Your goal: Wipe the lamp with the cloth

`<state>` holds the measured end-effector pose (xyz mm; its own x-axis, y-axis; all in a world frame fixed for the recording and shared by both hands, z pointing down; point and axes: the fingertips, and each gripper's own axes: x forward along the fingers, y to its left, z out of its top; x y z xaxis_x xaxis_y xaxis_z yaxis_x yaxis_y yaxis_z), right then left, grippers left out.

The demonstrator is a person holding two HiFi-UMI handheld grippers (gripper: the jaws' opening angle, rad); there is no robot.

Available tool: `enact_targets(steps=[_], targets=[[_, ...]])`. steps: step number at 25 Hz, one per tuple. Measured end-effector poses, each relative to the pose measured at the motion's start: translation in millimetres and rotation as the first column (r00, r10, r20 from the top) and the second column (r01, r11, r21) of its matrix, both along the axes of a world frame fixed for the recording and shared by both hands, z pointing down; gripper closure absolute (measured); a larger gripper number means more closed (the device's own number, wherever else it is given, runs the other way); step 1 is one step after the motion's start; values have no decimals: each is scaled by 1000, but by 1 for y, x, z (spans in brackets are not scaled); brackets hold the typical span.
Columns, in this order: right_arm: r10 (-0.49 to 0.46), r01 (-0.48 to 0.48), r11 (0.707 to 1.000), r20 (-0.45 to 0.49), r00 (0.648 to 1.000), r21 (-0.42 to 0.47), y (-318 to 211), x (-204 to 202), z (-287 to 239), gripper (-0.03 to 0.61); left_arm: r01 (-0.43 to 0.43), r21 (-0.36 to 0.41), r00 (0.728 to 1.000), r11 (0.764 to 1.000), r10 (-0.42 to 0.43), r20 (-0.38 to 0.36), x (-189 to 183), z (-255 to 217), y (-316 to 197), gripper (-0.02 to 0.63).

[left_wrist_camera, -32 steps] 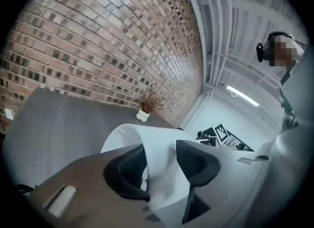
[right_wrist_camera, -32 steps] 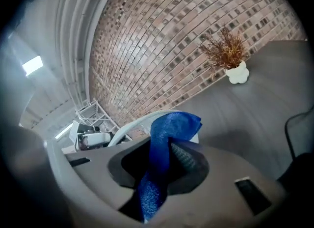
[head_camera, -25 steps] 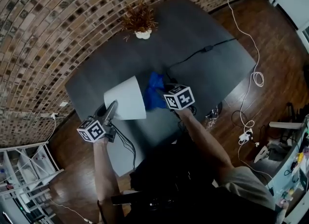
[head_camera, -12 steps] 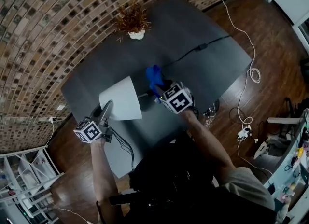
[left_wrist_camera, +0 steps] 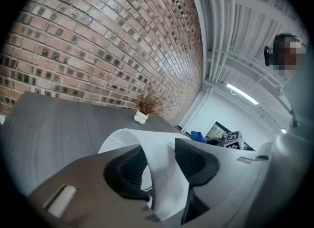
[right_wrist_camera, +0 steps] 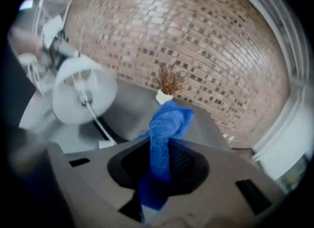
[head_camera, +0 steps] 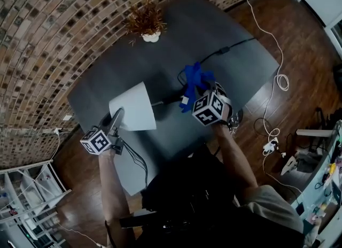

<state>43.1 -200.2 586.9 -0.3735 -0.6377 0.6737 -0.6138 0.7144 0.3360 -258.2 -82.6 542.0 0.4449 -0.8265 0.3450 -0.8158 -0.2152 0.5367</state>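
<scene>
The left gripper (head_camera: 116,118) is clamped on the lamp (head_camera: 133,108) at the rim of its white shade (left_wrist_camera: 162,146), with one pad inside the wall and one outside. This grip is judged to steady the tipped lamp against wiping pressure. The right gripper (head_camera: 191,96) pinches the blue cloth (head_camera: 195,77), leaving a loose fold past the jaws as the likely wiping surface. The cloth is at the lamp's base end, well apart from the shade; contact with the base cannot be confirmed.
</scene>
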Motion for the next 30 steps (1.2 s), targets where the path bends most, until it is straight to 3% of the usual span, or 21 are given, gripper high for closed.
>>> enact_targets(steps=[1, 2, 3, 4, 5, 6, 8, 10, 14, 17, 21, 24, 26, 28, 30], targets=[[-19, 31, 997, 170, 985, -68, 9, -17, -11, 492, 2, -1, 1000, 1000, -2, -5, -2, 0, -2, 439], [-35, 94, 984, 348, 937, -153, 21, -42, -18, 492, 4, -3, 1000, 1000, -4, -10, -4, 1, -4, 439], [-34, 177, 955, 505, 863, -239, 36, -70, -21, 492, 6, -6, 1000, 1000, -6, -13, -6, 1, -5, 440], [-15, 260, 914, 616, 788, -311, 51, -100, -19, 492, 7, -9, 1000, 1000, -8, -17, -7, 1, -7, 440], [6, 324, 873, 674, 738, -364, 63, -127, -12, 492, 8, -12, 1000, 1000, -8, -20, -8, 2, -8, 440], [13, 361, 843, 685, 728, -399, 73, -151, 1, 492, 10, -15, 1000, 1000, -10, -22, -8, 2, -9, 440], [-21, 361, 828, 621, 784, -428, 82, -182, 33, 492, 18, -21, 1000, 1000, -19, -25, -8, 3, -8, 440], [-53, 313, 856, 533, 844, -411, 79, -187, 48, 491, 28, -29, 999, 999, -29, -26, -7, 4, -7, 440], [-73, 205, 920, 368, 927, -333, 61, -143, 42, 491, 12, -25, 1000, 1000, -13, -27, -2, 0, -13, 440], [-50, 116, 955, 238, 970, -273, 43, -94, 53, 491, 10, -23, 1000, 1000, -11, -24, -3, -1, -16, 440], [8, 41, 967, 190, 982, -250, 32, -40, 51, 489, 15, -16, 999, 1000, -16, -36, -4, -1, -16, 439], [102, -83, 981, 103, 989, -174, 13, 14, 40, 491, 12, -13, 999, 1000, -12, -29, -2, -1, -18, 439], [148, -134, 982, 99, 984, -131, 3, 42, 28, 492, 12, -15, 1000, 1000, -12, -29, -3, -1, -20, 439], [89, -58, 988, 214, 973, -145, 12, 27, 10, 492, 16, -16, 999, 1000, -17, -33, -5, -1, -23, 439], [-20, 96, 975, 357, 934, -198, 36, -23, 0, 492, 24, -20, 999, 1000, -25, -34, -9, -1, -27, 439]])
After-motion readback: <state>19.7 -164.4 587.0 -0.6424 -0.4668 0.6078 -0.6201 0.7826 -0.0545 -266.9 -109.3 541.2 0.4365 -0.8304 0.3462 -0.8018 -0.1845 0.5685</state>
